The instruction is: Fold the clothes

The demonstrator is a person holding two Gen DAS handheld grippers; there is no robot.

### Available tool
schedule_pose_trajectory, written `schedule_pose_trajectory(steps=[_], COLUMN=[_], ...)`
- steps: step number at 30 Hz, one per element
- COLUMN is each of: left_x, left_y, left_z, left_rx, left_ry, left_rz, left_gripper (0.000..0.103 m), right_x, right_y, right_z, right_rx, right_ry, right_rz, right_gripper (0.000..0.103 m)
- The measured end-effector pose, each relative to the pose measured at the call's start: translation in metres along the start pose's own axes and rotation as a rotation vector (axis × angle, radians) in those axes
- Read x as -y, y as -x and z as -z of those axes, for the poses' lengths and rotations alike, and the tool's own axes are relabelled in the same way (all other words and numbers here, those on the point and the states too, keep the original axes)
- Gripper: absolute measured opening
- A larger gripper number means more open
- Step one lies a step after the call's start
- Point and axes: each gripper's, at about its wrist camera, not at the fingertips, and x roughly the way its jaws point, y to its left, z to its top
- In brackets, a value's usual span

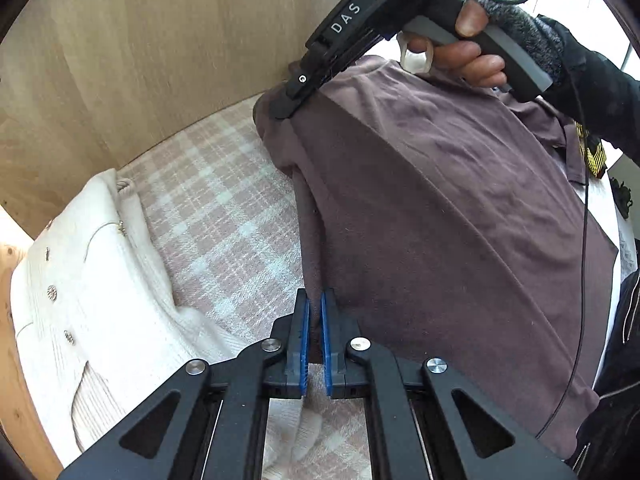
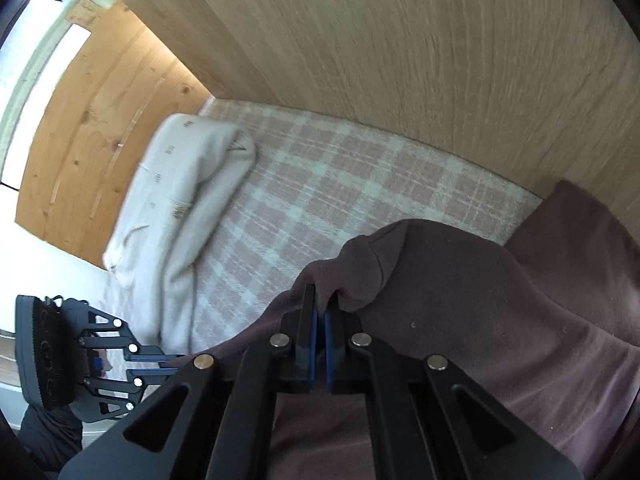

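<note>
Left gripper (image 1: 314,300) pinched narrow on mauve shirt (image 1: 440,208) edge at frame bottom, right gripper (image 2: 321,308) likewise clamping a fold — pad contact hidden by fabric, cream cardigan (image 1: 80,280) cut off lower left.

White capital letters reading "DAS" stand on the black plastic body of the right handheld gripper (image 1: 280,110), printed along its upper arm just above the mauve-brown cotton shirt (image 1: 440,208). A small white ring-shaped mark sits lower on that same black arm, nearer the shirt's raised edge. Nothing else can be read in either view.
</note>
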Motion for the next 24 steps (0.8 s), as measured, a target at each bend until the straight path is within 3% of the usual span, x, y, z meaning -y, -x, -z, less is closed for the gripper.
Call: schedule_pose_trajectory(steps=[2, 3, 4, 7, 8, 11, 14, 16, 19, 22, 24], left_x=[-0.002, -0.003, -0.004, -0.007, -0.009, -0.017, -0.011, -0.004, 0.014, 0.021, 0.022], left_y=[-0.006, -0.009, -0.01, 0.002, 0.011, 0.036, 0.049, 0.054, 0.036, 0.014, 0.004], left_z=[0.002, 0.003, 0.004, 0.007, 0.01, 0.018, 0.015, 0.01, -0.007, -0.021, -0.028], left_rx=[-0.011, -0.017, -0.018, 0.019, 0.039, 0.085, 0.13, 0.158, 0.147, 0.124, 0.118], left_ry=[0.019, 0.029, 0.037, 0.05, 0.059, 0.104, 0.12, 0.12, 0.069, 0.067, 0.069], left_rz=[-0.022, -0.033, -0.046, -0.095, -0.103, -0.122, -0.056, -0.002, 0.01, -0.001, -0.015], left_gripper=[0.006, 0.008, 0.015, 0.033, 0.034, 0.034, 0.034, 0.034, 0.034, 0.034, 0.034], right_x=[-0.001, 0.002, 0.004, 0.006, 0.003, -0.009, -0.02, -0.018, -0.022, -0.016, -0.01], right_y=[-0.009, -0.002, 0.004, 0.036, 0.047, 0.039, 0.03, -0.003, -0.023, 0.001, 0.029], right_z=[0.0, 0.001, 0.002, 0.007, 0.01, 0.013, 0.015, 0.011, -0.002, -0.011, -0.007], right_rx=[-0.026, -0.015, -0.004, 0.087, 0.121, 0.094, 0.065, 0.015, 0.064, 0.109, 0.186], right_ry=[0.024, 0.012, 0.0, -0.002, 0.016, 0.072, 0.125, 0.117, 0.151, 0.081, 0.088], right_rz=[0.045, 0.048, 0.051, 0.112, 0.139, 0.138, 0.138, 0.168, 0.14, 0.018, -0.006], right_gripper=[0.003, 0.009, 0.015, 0.017, 0.017, 0.017, 0.016, 0.014, 0.013, 0.013, 0.013])
